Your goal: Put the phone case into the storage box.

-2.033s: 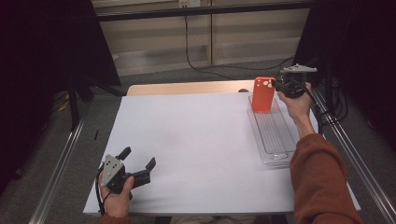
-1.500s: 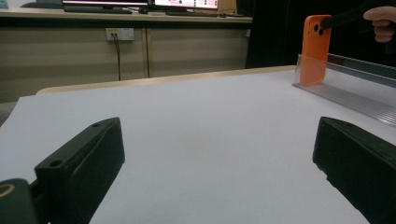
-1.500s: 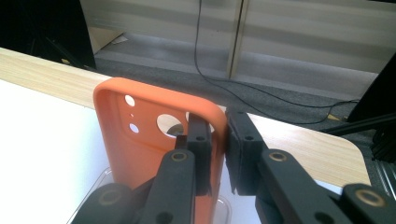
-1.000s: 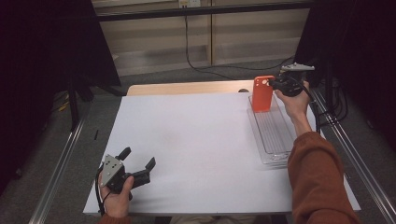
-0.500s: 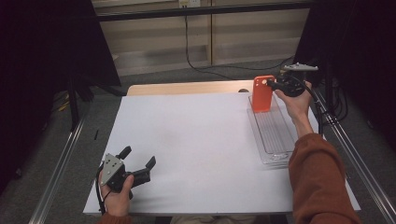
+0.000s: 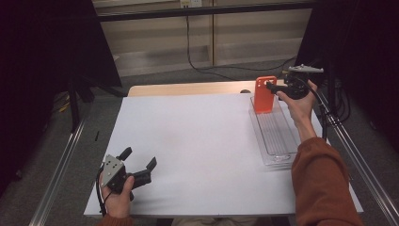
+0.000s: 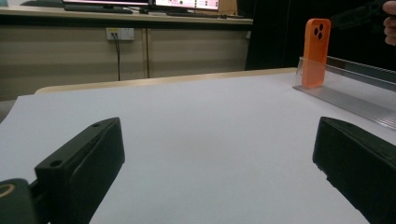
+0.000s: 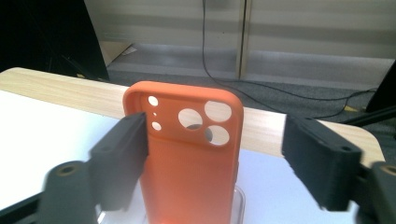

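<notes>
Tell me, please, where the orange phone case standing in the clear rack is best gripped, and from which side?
Grip the orange phone case by its two long side edges, near the top by the camera cut-outs. It stands upright in the far end of the clear rack, so its lower part sits between the walls and the top is free. Coming level from the rack's right side, as the right hand-held gripper now sits with jaws open, probably suits best.

Left hand (image 6: 117, 195) at the near left, holding the left gripper (image 6: 139, 164) low and level, jaws spread wide with nothing between them. Right forearm, in a rust-coloured sleeve (image 6: 322, 186), reaches forward along the right side; right hand (image 6: 299, 101) raised, wrist bent inward. Right gripper (image 6: 273, 86) points left; jaws have just been opening and now stand apart, pads not pressing.
</notes>
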Tool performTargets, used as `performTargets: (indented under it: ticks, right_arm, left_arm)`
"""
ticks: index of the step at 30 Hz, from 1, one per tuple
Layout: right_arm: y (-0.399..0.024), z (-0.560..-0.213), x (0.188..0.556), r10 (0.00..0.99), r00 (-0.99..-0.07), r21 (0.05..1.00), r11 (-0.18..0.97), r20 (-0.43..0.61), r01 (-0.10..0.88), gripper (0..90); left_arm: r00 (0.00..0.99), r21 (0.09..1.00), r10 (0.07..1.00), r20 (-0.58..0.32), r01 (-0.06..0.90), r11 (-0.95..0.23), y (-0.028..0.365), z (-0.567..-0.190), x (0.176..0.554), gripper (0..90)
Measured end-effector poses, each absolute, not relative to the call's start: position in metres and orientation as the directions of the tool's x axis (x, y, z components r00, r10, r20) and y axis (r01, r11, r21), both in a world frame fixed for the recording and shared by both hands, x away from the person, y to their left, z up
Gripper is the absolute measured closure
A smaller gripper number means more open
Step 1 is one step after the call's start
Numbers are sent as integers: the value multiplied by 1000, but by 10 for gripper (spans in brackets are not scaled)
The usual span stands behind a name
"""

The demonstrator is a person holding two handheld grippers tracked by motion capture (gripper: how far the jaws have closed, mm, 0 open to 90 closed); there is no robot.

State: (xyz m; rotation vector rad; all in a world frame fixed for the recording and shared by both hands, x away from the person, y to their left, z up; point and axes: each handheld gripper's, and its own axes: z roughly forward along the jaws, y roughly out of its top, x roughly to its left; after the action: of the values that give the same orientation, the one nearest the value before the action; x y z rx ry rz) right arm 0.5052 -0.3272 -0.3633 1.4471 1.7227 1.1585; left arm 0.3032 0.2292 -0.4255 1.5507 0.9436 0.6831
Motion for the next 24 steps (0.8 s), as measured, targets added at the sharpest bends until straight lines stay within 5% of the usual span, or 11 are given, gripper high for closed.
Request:
performTargets:
  ticks: [9,24]
  right_arm:
    - [-330,-359,495,972,-210,897,-6,110,441,68]
    - [-325,-362,472,977,-194,925,-11,91,379,61]
  left_arm:
    - [508,980,859,-69,195,-37,229,-425,303,22]
    - [506,982,860,-65,188,-37,230,-424,304,23]
